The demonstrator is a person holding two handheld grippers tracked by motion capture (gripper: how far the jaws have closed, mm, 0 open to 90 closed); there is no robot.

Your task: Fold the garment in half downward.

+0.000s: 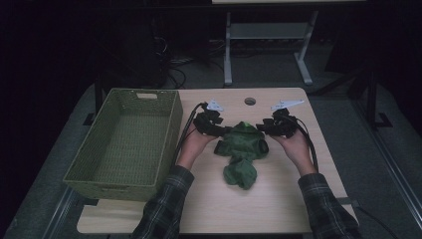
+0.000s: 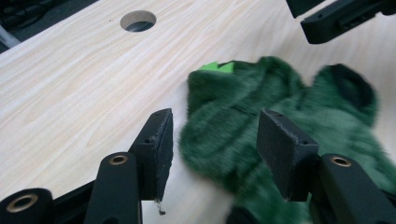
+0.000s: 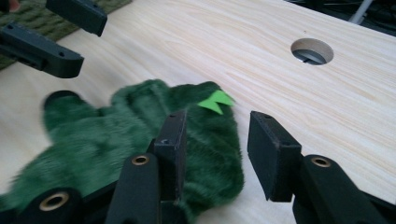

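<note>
A dark green fuzzy cloth item point(image 1: 242, 149) lies crumpled at the middle of the light wooden table point(image 1: 278, 199), with a small bright green tag point(image 3: 215, 101) at its far end. My left gripper point(image 1: 223, 130) sits at the cloth's left upper edge and my right gripper point(image 1: 262, 127) at its right upper edge. In the left gripper view the left gripper point(image 2: 215, 144) stands open with a fold of the cloth point(image 2: 243, 135) between its pads, and a gap remains by the left pad. In the right gripper view the right gripper point(image 3: 215, 149) is open astride the cloth's edge point(image 3: 205, 140).
A green woven basket point(image 1: 169, 134) stands on the table's left side, close to the left forearm. A round cable hole point(image 1: 250, 101) is in the table beyond the cloth. Behind the table are a white desk frame point(image 1: 228, 55) and cables on the floor.
</note>
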